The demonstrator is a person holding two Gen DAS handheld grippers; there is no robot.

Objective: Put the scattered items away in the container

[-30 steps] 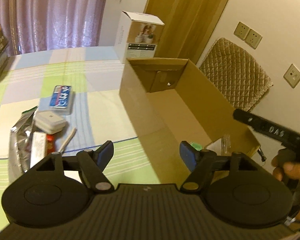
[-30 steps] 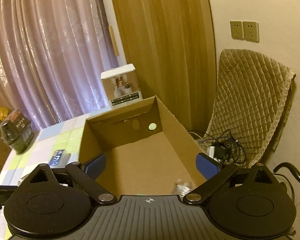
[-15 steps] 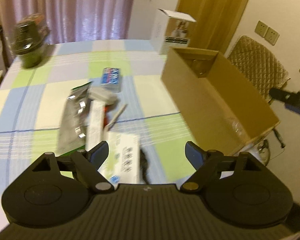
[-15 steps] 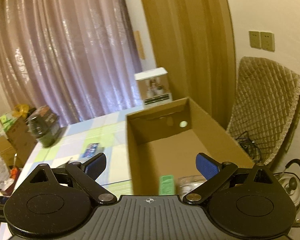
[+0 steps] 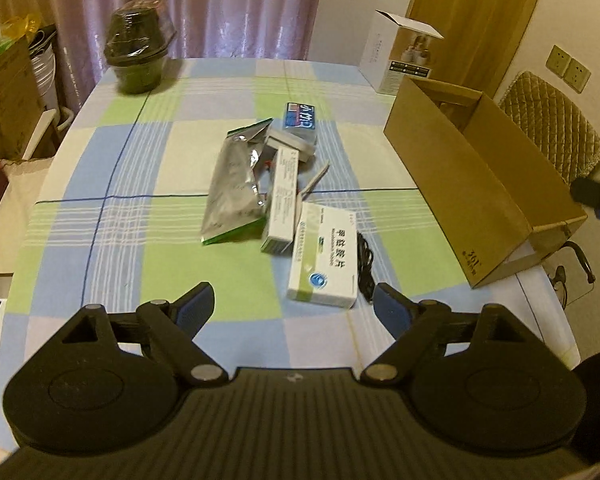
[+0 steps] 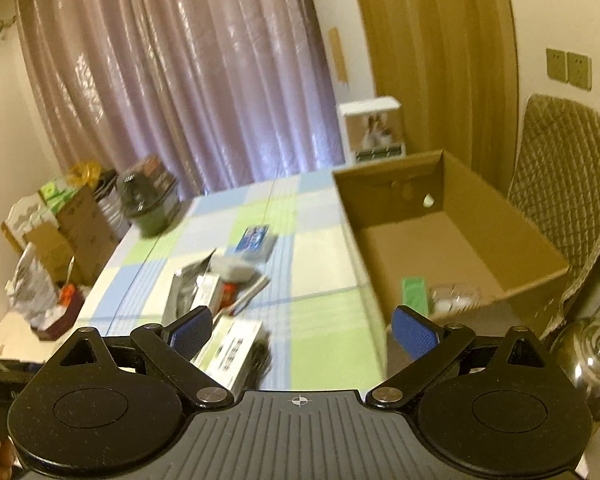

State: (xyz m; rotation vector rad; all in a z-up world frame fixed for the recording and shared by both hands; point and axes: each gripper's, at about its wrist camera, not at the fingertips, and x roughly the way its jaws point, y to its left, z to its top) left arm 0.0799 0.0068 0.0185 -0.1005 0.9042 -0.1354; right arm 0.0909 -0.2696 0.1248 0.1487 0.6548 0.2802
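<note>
Cardboard box (image 5: 496,216): "361" printed on near corner; medicine carton (image 5: 324,256) print unreadable.

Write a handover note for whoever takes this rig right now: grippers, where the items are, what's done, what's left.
Left gripper: empty, jaws opening, above the near side of the table.
Right gripper: open, empty, near the box.
Box: on the table's right edge. Inside it: a green item and a clear packet.
Left on the table: white medicine box closest, black cord beside it, long carton, foil pouch, thin stick, blue pack, plus a small grey-white case behind the carton.
Suggested next: the white medicine box.
</note>
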